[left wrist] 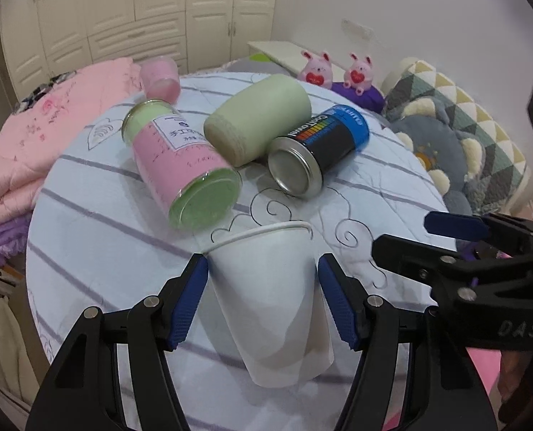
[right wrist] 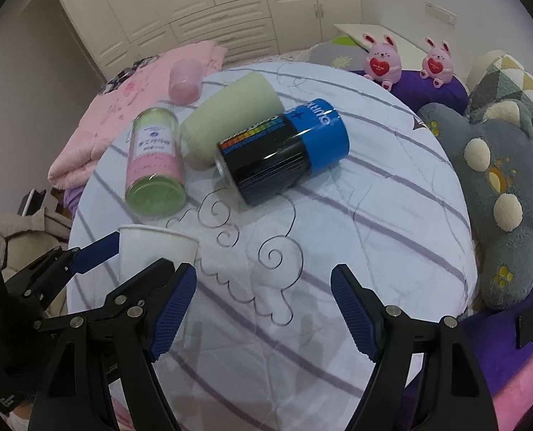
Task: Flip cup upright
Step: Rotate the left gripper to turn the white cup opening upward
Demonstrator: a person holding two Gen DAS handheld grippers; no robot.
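Note:
A white paper cup point(left wrist: 273, 294) stands upright, rim up, on the round striped cloth table point(left wrist: 122, 251). My left gripper point(left wrist: 262, 305) is open, with its blue pads on either side of the cup and small gaps to the cup's wall. In the right wrist view the cup point(right wrist: 155, 248) shows at the left with the left gripper's fingers point(right wrist: 94, 251) around it. My right gripper point(right wrist: 262, 309) is open and empty over the cloth to the right of the cup; it also shows in the left wrist view point(left wrist: 445, 237).
Behind the cup lie a pink and green jar point(left wrist: 183, 165), a pale green cup point(left wrist: 259, 118) and a battery-shaped can point(left wrist: 320, 147). A small pink cup point(left wrist: 160, 77) stands at the far edge. Pink bedding point(left wrist: 33, 143) lies left, cushions point(left wrist: 445, 136) right.

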